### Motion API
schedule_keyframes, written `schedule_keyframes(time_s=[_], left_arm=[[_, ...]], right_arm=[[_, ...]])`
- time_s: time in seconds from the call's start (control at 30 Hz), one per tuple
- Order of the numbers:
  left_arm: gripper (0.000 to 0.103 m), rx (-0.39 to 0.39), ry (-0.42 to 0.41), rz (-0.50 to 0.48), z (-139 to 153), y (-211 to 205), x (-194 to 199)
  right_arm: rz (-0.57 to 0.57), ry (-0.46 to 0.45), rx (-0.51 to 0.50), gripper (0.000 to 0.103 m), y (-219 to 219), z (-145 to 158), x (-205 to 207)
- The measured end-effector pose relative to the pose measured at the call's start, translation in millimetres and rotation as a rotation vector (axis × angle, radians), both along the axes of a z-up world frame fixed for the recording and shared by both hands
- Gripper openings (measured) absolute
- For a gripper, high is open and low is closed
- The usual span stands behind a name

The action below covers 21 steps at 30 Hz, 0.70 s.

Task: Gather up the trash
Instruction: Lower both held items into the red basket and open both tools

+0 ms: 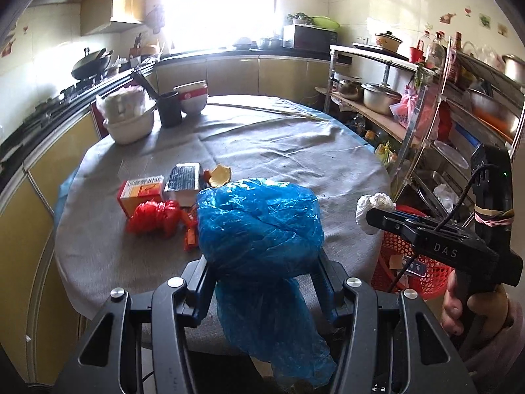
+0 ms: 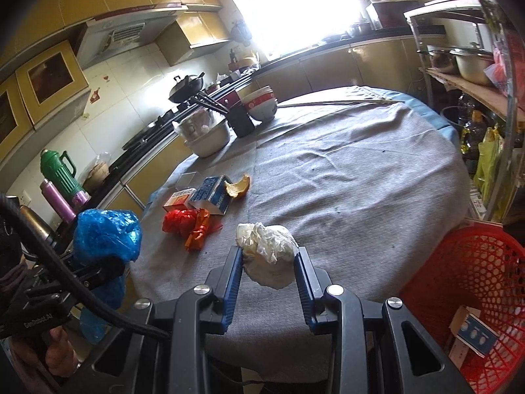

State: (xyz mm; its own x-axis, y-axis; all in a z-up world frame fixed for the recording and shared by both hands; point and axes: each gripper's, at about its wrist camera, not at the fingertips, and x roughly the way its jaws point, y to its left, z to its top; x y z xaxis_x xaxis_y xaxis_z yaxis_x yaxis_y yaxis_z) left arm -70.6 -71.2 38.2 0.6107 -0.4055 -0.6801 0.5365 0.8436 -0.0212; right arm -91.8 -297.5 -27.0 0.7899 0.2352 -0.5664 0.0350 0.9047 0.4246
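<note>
The right gripper [image 2: 269,259] is clamping a crumpled white wad [image 2: 267,252] above the table's [image 2: 344,180] near edge, beside the red basket [image 2: 475,282].

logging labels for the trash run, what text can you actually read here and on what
"DAS": on the body of the right gripper, seen from the left wrist.
"GenRobot.AI": on the left gripper, seen from the right wrist.
Orange box, dark box, carton in the red basket: print too blurred to read.

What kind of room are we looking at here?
Most likely a home kitchen: a wok sits on the stove, pots fill a metal rack, and bowls stand on the cloth-covered table.
</note>
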Motion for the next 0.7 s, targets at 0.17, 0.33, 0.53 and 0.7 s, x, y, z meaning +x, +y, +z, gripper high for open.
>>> schedule_keyframes(time_s=[0.17, 0.33, 0.53, 0.7], left_arm=[[0.055, 0.030, -0.032, -0.017, 3.1, -12.6, -0.8], [0.055, 0.054, -0.051, -0.041, 4.5, -28.8, 1.6], [0.055, 0.070, -0.055, -0.107, 2.8, -55.4, -1.1], [0.055, 0.087, -0.045, -0.195, 0.3, -92.4, -4.7]], right_arm=[[-0.038, -0.001, 0.007, 0.034, -15.0, -1.8, -9.7], [-0.086, 0.002, 0.026, 0.034, -33.6, -6.6, -16.5], [-0.139, 0.002, 0.046, 0.034, -57.9, -13.0, -27.5], [-0.197, 0.014, 0.073, 0.034, -84.0, -21.4, -37.8]])
